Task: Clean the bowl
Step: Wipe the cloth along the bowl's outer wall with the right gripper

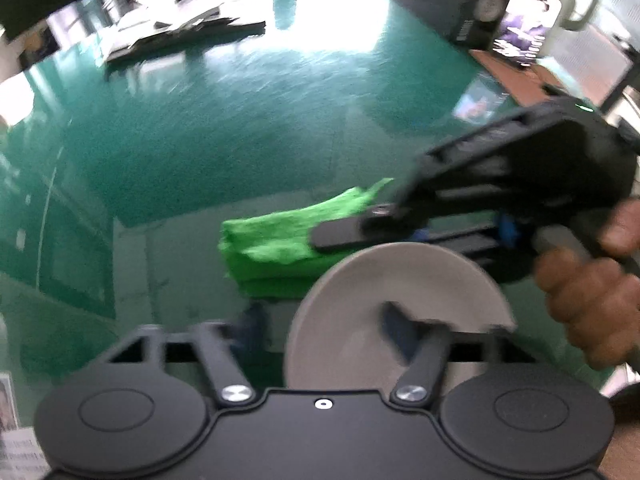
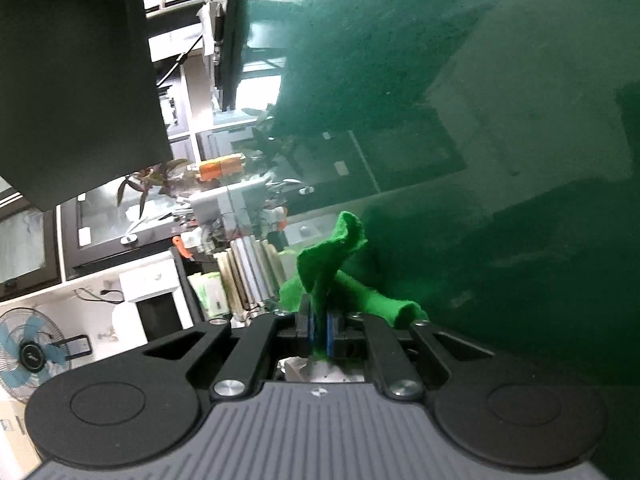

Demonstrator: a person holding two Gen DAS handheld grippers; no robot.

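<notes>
Grey bowl (image 1: pixel 400 304) sitting on the green surface (image 1: pixel 240 120), right in front of the left tongs (image 1: pixel 324 320), spread wide, nothing clamped. Right tongs (image 2: pixel 320 328) pinched tight on the green cloth (image 2: pixel 332 256), hovering just past the bowl's far rim. Cloth bulk lying beyond, long axis running left-right. Bowl's near edge cut off; inside hidden, heavy blur.

Glossy green tabletop (image 1: pixel 248 112) catching window glare, cluttered shelves (image 2: pixel 224 216) behind, standing fan (image 2: pixel 30 354), dark box (image 1: pixel 476 8)
</notes>
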